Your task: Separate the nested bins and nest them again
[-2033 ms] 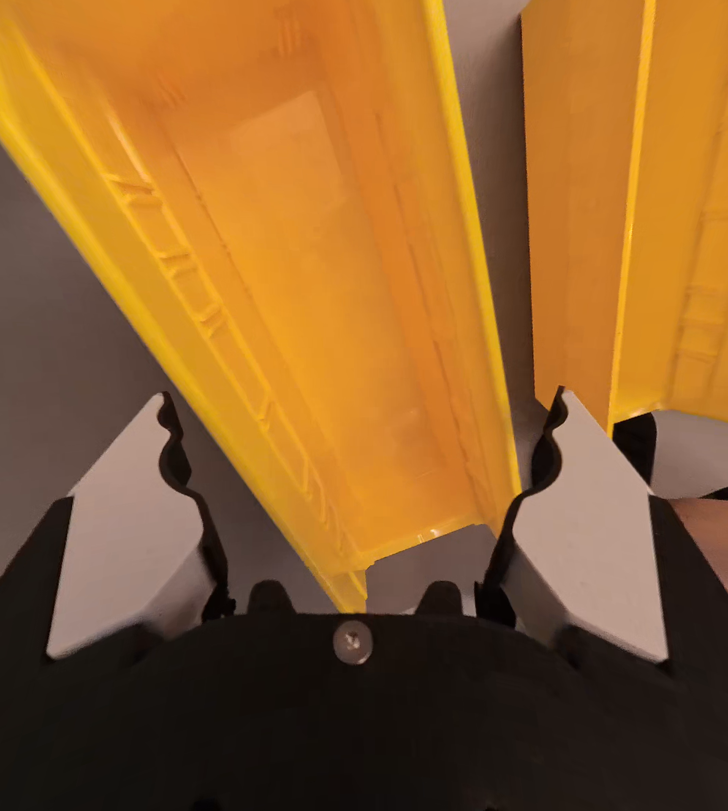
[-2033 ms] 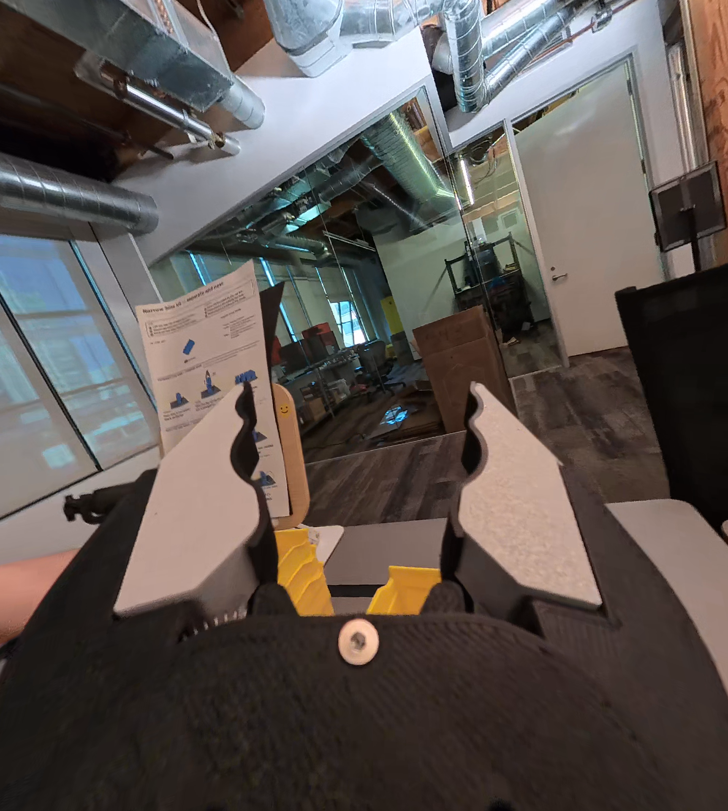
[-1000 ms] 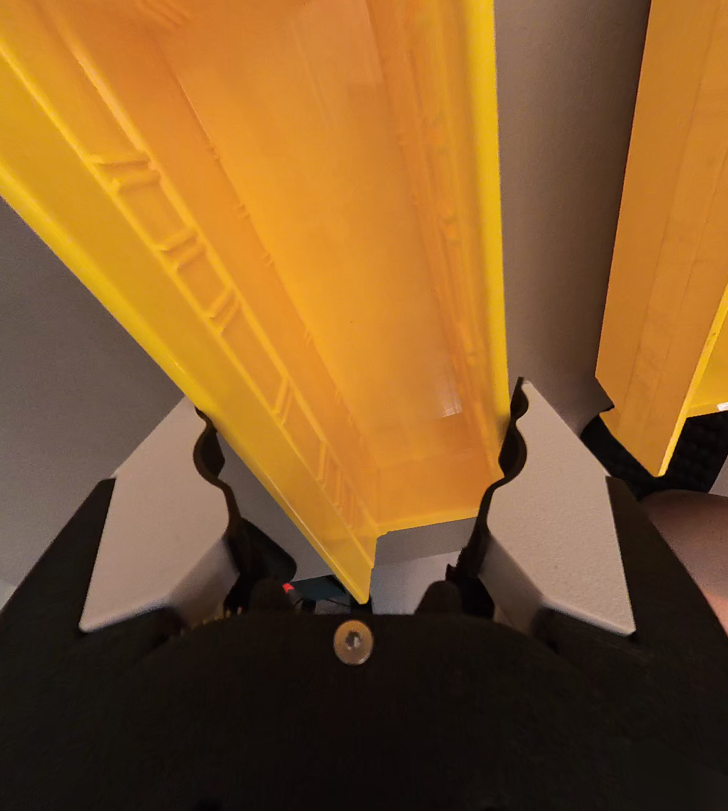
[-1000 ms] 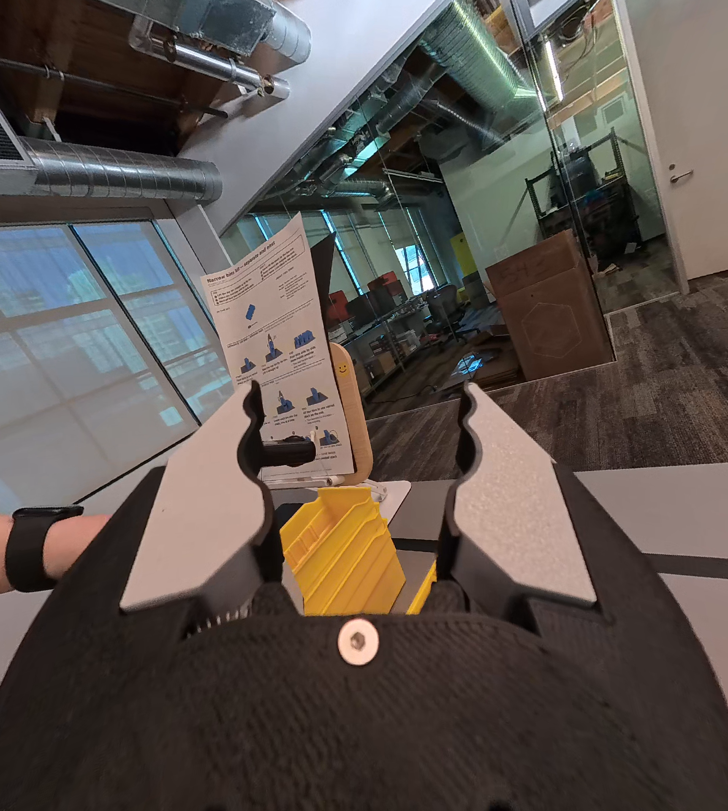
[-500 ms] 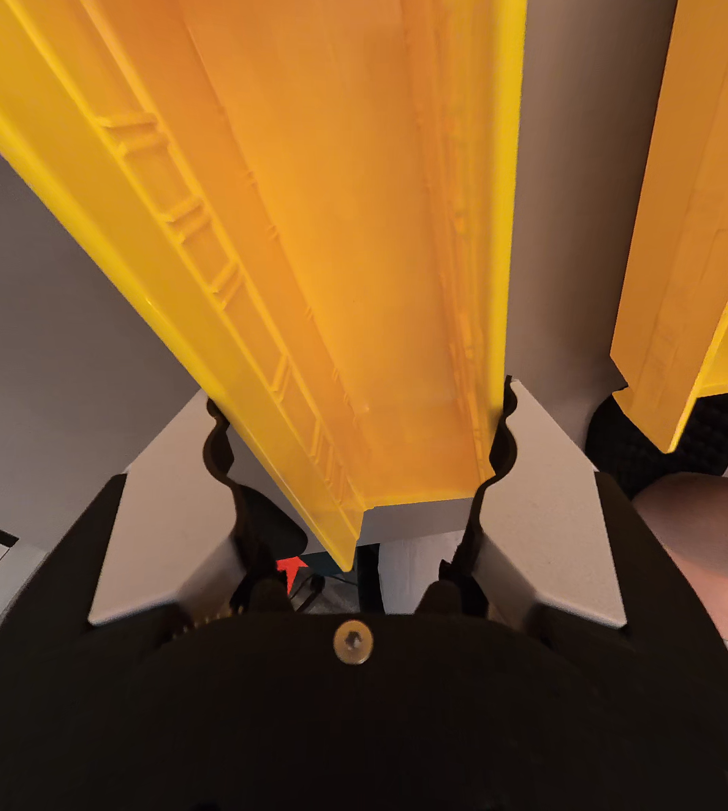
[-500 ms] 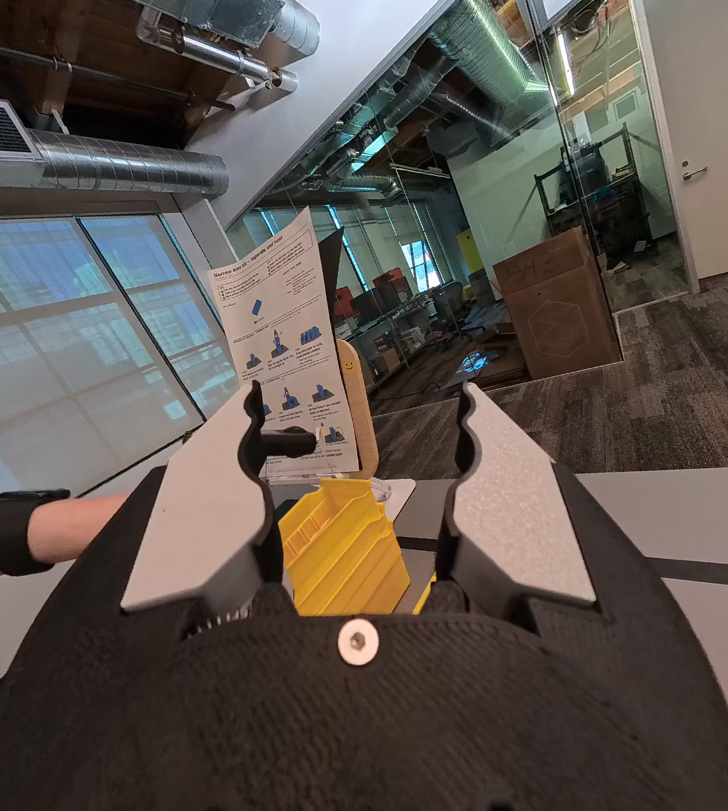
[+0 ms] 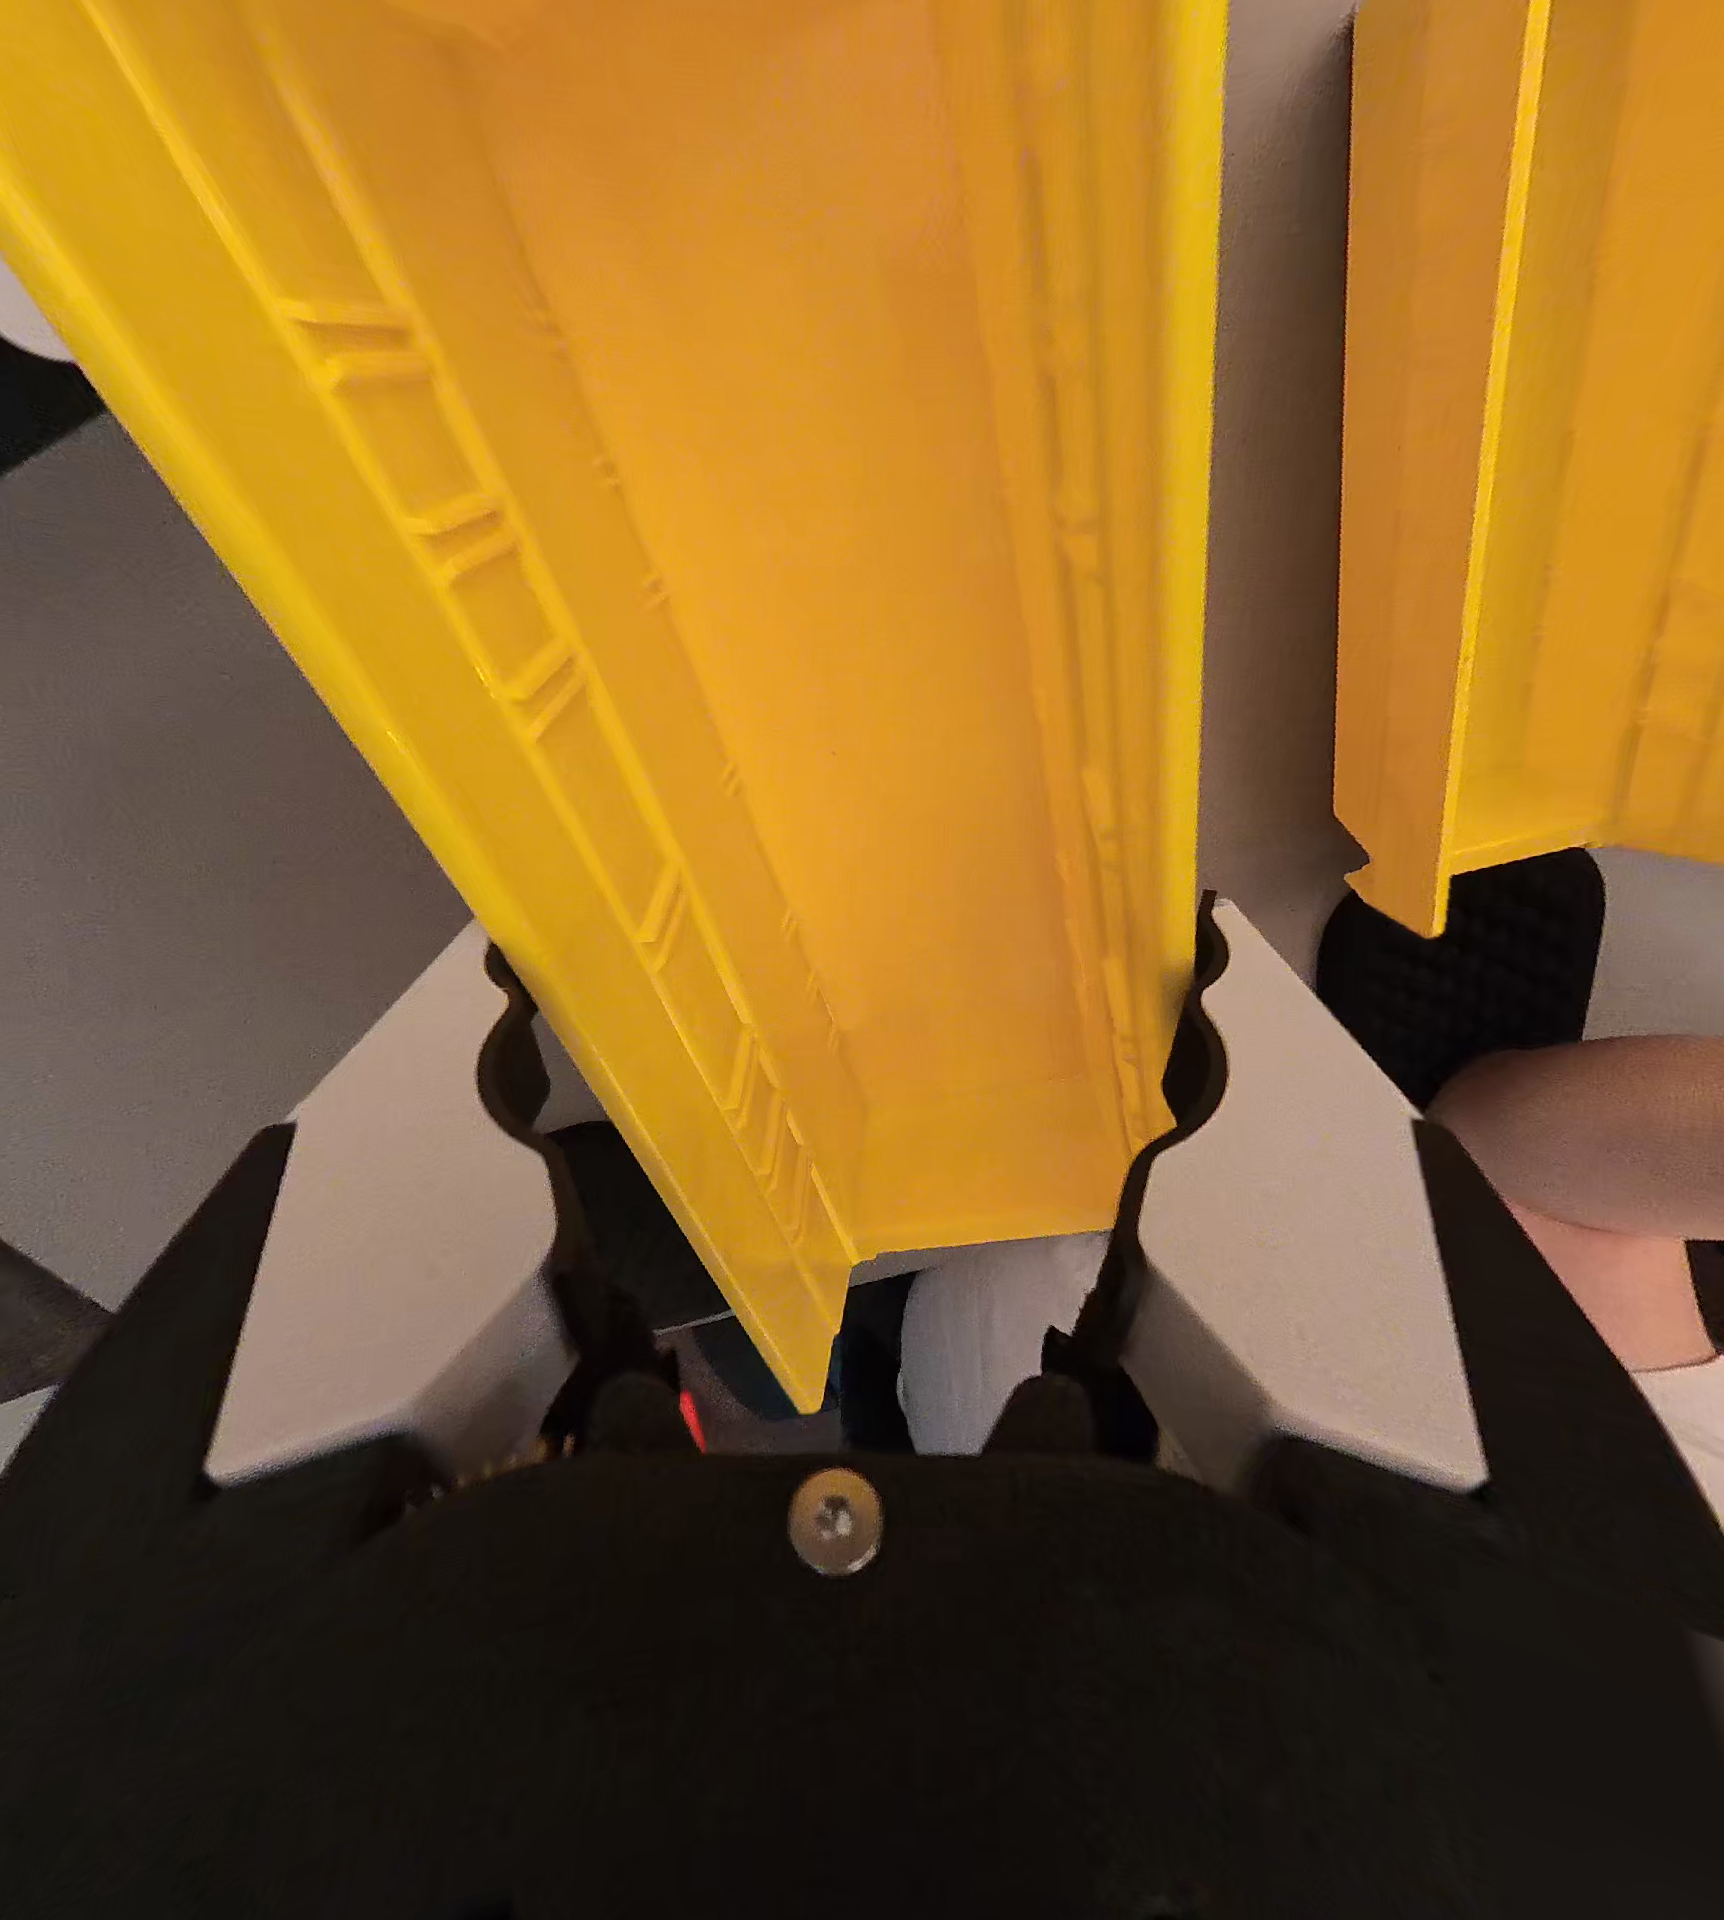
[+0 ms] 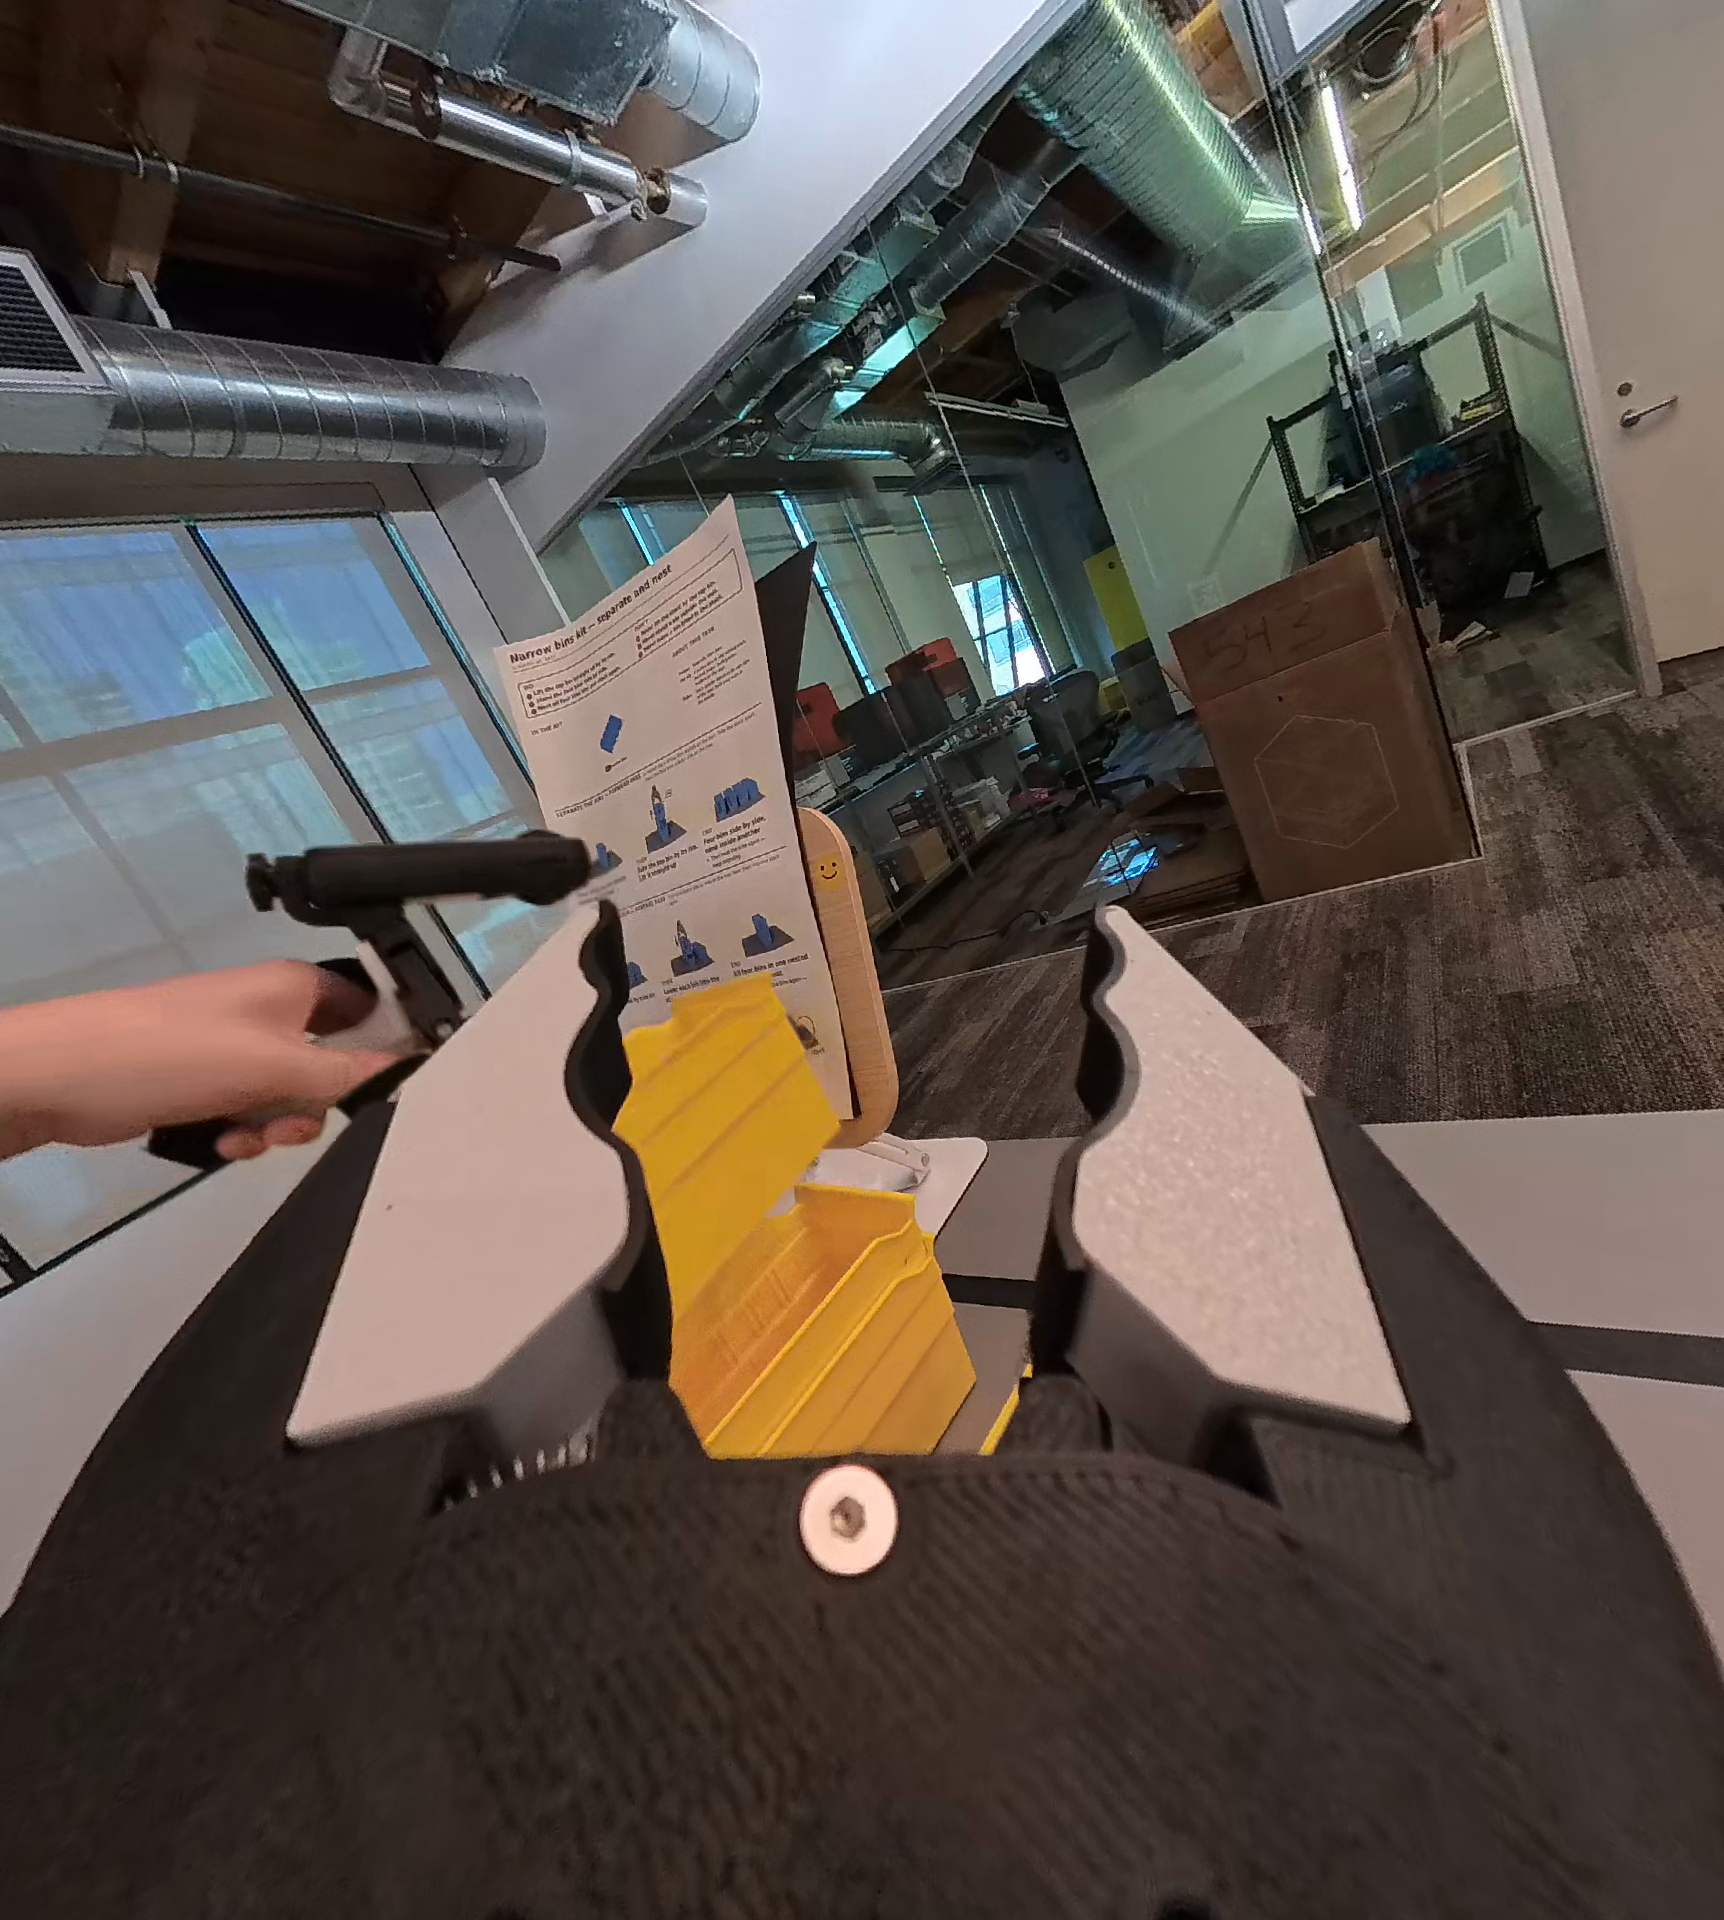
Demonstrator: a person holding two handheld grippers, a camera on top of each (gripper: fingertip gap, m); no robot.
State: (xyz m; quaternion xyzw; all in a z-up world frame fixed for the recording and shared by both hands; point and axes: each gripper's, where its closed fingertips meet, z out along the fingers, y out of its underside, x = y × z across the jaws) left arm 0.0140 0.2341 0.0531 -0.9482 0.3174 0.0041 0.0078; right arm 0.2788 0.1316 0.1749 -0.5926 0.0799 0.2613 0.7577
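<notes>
Grey table [image 8: 1564, 1226] is the base here, with a nested yellow stack [image 8: 816, 1330] sitting on it. One long yellow bin [image 7: 785, 623] is lifted off the table, and the left tool [image 7: 847, 935] is clamped across its near end, fingers on both rims. The right tool [image 8: 847, 935] hangs above the table with its fingers apart, gripping nothing.

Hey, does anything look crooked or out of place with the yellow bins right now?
Yes: the yellow bin in the left claw runs slantwise, not parallel to the second yellow bin beside it, which stands apart.
</notes>
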